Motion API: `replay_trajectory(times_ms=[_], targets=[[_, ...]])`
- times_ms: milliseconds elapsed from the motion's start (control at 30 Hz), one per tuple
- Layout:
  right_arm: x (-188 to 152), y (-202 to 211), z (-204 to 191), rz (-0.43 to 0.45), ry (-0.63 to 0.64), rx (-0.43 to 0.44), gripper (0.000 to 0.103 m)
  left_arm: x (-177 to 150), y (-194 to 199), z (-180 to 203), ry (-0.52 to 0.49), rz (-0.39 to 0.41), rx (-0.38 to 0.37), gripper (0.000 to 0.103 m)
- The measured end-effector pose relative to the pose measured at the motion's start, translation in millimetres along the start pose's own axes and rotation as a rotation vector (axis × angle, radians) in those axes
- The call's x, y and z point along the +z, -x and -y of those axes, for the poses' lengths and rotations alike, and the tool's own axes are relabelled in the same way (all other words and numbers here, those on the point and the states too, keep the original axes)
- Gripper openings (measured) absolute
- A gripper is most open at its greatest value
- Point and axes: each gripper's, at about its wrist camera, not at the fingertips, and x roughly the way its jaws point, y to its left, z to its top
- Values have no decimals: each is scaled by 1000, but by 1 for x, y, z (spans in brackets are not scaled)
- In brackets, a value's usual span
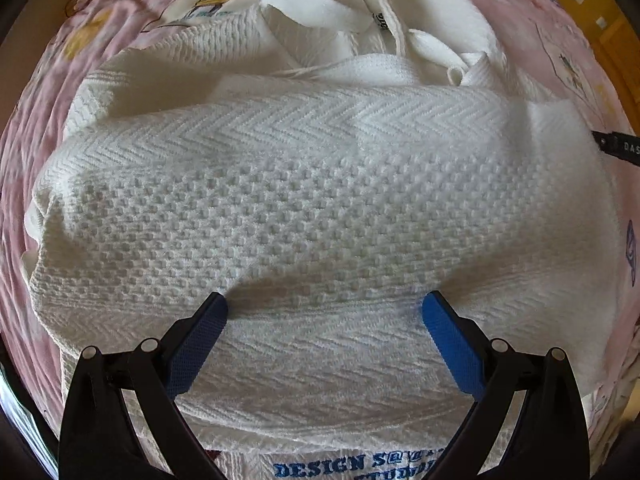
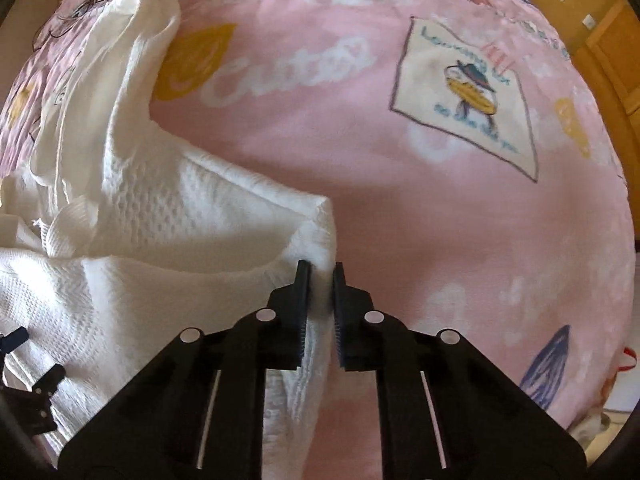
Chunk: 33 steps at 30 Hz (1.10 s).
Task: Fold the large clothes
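Pink printed bedspread runs beyond both views; wooden furniture at the far right edges, blurred. White knit garment fills the space ahead of the left gripper, its blue lettering cut off below. Jaws spread wide, tips resting on knit. Right gripper clamped on the garment's corner fold

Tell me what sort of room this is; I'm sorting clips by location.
Probably a bedroom: a white knitted garment lies on a pink cartoon-print bedsheet, with wooden furniture behind.
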Motion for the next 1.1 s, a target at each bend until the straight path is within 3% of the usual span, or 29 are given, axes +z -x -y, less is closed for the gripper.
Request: replay_trajectory(times_ms=[100,233,267,333,367,433,633,767,900,967,1033,1100], targets=[[6,5,21,17,-19,-90,0,-1,5,-1,17,3,-26,95],[18,-8,54,-8,-103,-76,0,0,-1,7,0,-4,-20,95],[19,-7,61,2,-127,-42,0,-1,-5,10,-5,-4,-6,95],[15,3,66,27,-219,137,0,-1,-7,18,-10,6,6,95],[13,7,62,29,-230,182,1,-1,-7,19,-12,8,9,95],[8,15,48,27,-207,219,18,-3,-6,23,-10,9,6,95],[1,26,17,61,-143,211,52,-3,5,13,-6,1,-20,95],[-3,33,24,76,-186,248,52,1,17,4,-5,17,-32,95],[-8,51,29,129,-210,313,62,-5,24,0,12,17,-54,95],[-7,49,21,110,-175,288,64,-6,23,-4,25,9,-66,95],[-5,35,9,77,-119,185,64,-11,19,-10,31,2,-69,95],[-5,23,7,60,-116,190,60,-12,16,-13,30,-5,-64,95]])
